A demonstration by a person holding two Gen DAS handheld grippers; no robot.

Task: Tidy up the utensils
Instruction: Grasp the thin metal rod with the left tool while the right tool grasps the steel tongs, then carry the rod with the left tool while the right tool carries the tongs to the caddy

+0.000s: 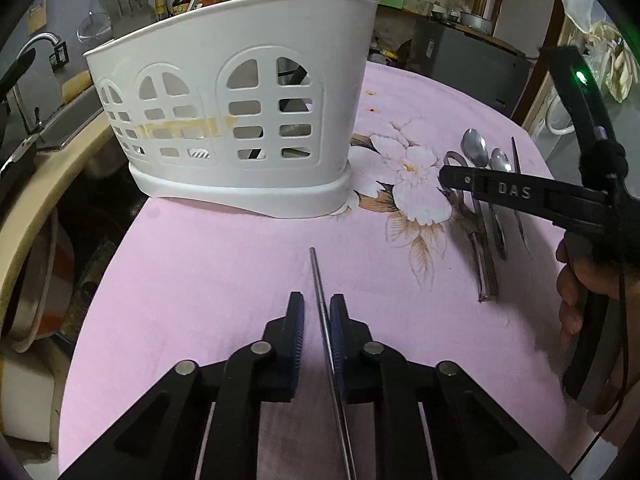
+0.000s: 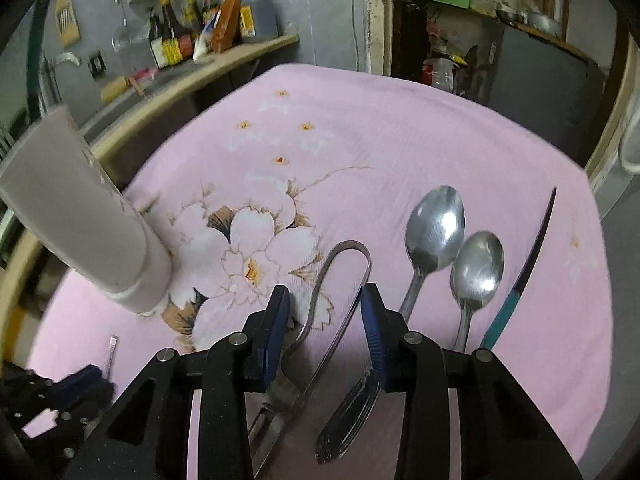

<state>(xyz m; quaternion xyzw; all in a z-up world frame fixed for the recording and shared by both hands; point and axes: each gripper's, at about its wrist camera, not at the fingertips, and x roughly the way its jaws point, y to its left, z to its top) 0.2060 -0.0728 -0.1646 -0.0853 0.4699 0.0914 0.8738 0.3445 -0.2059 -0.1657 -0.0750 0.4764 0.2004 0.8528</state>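
Pink floral cloth covers the counter. White slotted caddy stands at its far left. Tongs, two spoons and a knife lie in a row, probably sorted. Right gripper straddles the tongs, fingers apart. Left gripper brackets a thin metal rod, not visibly clamped.

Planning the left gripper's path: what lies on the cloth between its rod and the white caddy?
In the left wrist view, only bare pink cloth lies between the thin metal rod at the left gripper and the white caddy.
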